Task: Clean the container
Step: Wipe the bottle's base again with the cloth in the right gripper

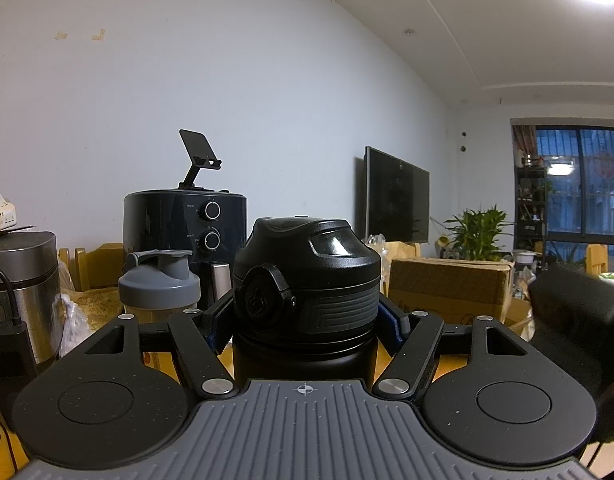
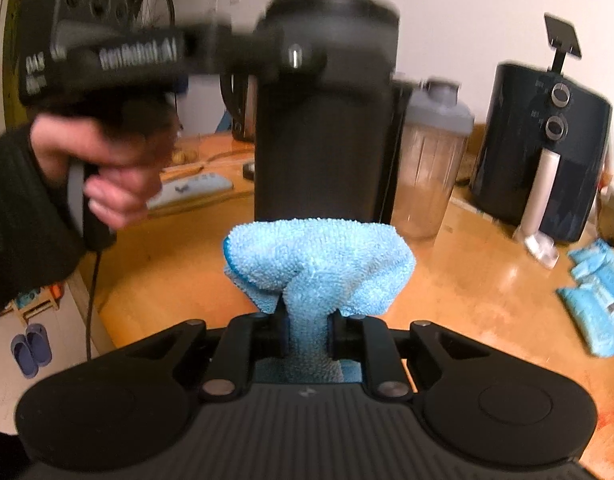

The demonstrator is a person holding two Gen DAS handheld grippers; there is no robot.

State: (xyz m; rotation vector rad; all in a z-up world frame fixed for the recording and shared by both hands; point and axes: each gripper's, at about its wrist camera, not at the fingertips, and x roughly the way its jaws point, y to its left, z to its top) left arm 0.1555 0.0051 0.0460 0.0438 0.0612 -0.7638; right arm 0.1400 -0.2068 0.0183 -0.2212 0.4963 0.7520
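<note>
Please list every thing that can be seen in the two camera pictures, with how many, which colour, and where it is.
bottle: 1, black, lid on, clamped between the left gripper's fingers
cloth: 1, light blue, pinched in the right gripper, just before the bottle's lower side
shaker cup: 1, clear with grey lid, on the table right of the bottle
air fryer: 1, dark, two dials, at the table's back
phone stand: 1, black, on the air fryer
table: 1, orange wood
packets: several, light blue, right table edge
television: 1, black, on the wall
plant: 1, green, by the window
cardboard box: 1, brown
left gripper: black
right gripper: black
hand: 1, dark sleeve, holding the left gripper's handle
</note>
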